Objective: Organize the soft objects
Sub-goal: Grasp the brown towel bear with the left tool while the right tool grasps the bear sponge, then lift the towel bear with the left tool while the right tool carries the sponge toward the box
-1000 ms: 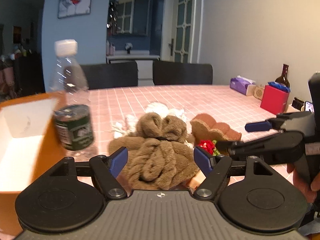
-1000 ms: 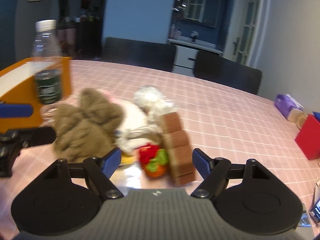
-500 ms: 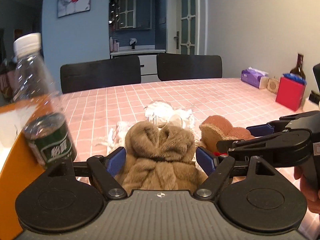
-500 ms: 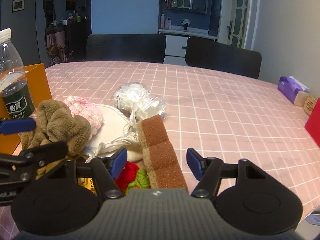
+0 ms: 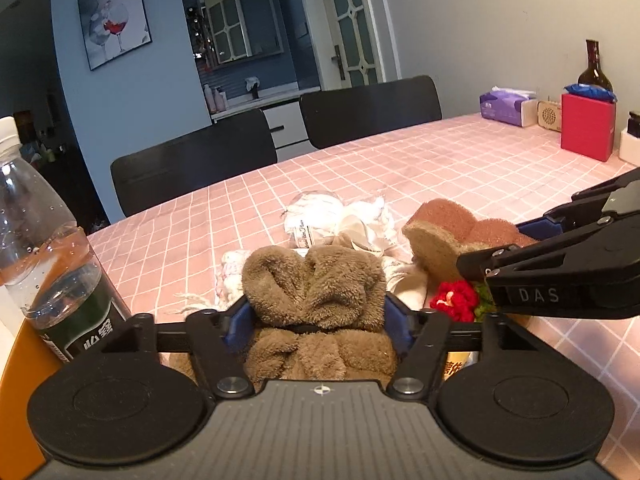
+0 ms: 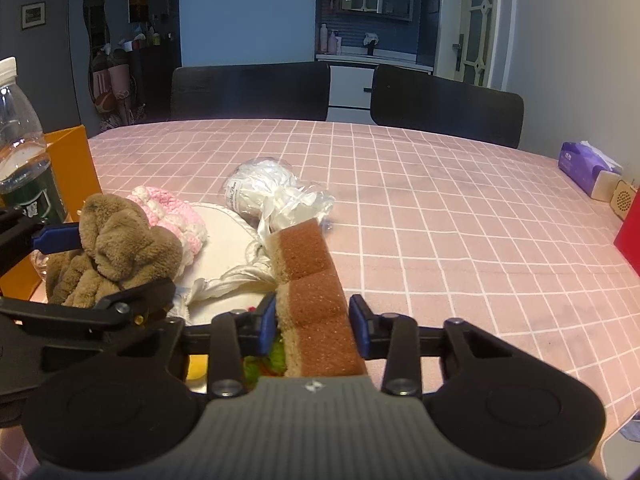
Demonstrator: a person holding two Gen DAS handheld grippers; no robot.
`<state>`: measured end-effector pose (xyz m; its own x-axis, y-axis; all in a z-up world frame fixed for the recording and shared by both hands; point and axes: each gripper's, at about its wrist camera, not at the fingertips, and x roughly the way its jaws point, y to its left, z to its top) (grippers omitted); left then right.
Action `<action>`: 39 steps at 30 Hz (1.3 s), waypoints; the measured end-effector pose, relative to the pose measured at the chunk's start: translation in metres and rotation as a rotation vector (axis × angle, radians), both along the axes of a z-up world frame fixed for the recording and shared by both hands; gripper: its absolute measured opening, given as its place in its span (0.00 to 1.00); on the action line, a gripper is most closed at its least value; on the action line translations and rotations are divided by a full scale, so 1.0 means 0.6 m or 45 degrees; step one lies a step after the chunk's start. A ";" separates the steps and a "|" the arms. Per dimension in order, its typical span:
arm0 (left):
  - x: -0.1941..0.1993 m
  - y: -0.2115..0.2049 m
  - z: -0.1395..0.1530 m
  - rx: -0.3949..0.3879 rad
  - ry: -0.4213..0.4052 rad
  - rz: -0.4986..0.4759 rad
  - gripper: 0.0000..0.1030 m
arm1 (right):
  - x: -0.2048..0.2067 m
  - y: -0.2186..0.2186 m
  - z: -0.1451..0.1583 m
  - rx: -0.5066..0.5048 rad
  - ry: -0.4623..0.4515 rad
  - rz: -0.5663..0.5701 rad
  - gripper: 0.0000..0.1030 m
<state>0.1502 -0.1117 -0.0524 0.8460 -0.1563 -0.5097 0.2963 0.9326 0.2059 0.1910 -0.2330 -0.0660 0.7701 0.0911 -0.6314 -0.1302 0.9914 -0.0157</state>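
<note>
A brown plush cloth [image 5: 312, 284] lies bunched at the left of a heap on the pink checked table [image 6: 440, 220]. My left gripper [image 5: 316, 320] straddles it. Its jaws are closing and both blue pads press the plush sides. A brown three-part sponge [image 6: 308, 276] stands on edge between the pads of my right gripper [image 6: 312, 322]. That gripper is closing too, and its pads touch both faces of the sponge. Beside the sponge lie a red and green crochet piece [image 5: 454, 300], a pink and white knit [image 6: 172, 216], a white cloth [image 6: 224, 248] and a crumpled white plastic bag [image 6: 276, 196].
An orange box [image 6: 76, 160] and a water bottle [image 5: 48, 260] stand close on the left. At the far right are a purple tissue pack [image 5: 504, 106], a red box [image 5: 586, 128] and a dark glass bottle [image 5: 594, 68]. Two black chairs [image 5: 192, 160] line the far edge.
Both grippers have come in lower over the heap and narrowed. The left pads went from wide apart to pressing the plush cloth. The right pads closed from around the crochet and sponge onto the sponge alone.
</note>
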 end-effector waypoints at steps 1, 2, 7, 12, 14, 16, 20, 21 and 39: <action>-0.002 0.002 0.002 -0.008 -0.005 -0.003 0.66 | -0.001 0.000 0.001 -0.001 -0.002 -0.001 0.36; -0.004 0.004 0.004 -0.016 -0.009 -0.002 0.63 | -0.003 0.000 0.002 -0.006 -0.009 -0.004 0.35; -0.018 0.017 0.019 -0.067 -0.036 0.004 0.56 | -0.019 0.004 0.020 -0.054 -0.079 -0.008 0.35; -0.041 0.030 0.038 -0.130 -0.070 0.019 0.55 | -0.043 0.002 0.040 -0.079 -0.131 -0.015 0.35; -0.050 0.034 0.047 -0.146 -0.075 0.024 0.55 | -0.053 0.003 0.046 -0.067 -0.135 0.003 0.35; -0.061 0.038 0.056 -0.155 -0.079 0.023 0.55 | -0.064 0.005 0.053 -0.061 -0.144 0.018 0.35; -0.086 0.050 0.076 -0.185 -0.113 0.033 0.55 | -0.090 0.009 0.071 -0.069 -0.189 0.034 0.35; -0.092 0.053 0.082 -0.192 -0.123 0.034 0.55 | -0.097 0.010 0.077 -0.067 -0.201 0.040 0.35; -0.195 0.137 0.171 -0.286 -0.230 0.007 0.55 | -0.190 0.077 0.141 0.001 -0.259 0.304 0.35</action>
<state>0.0330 -0.0297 0.0499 0.9210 -0.2437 -0.3039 0.2688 0.9623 0.0428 0.0772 -0.1867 0.0185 0.8373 0.2854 -0.4663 -0.3538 0.9331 -0.0642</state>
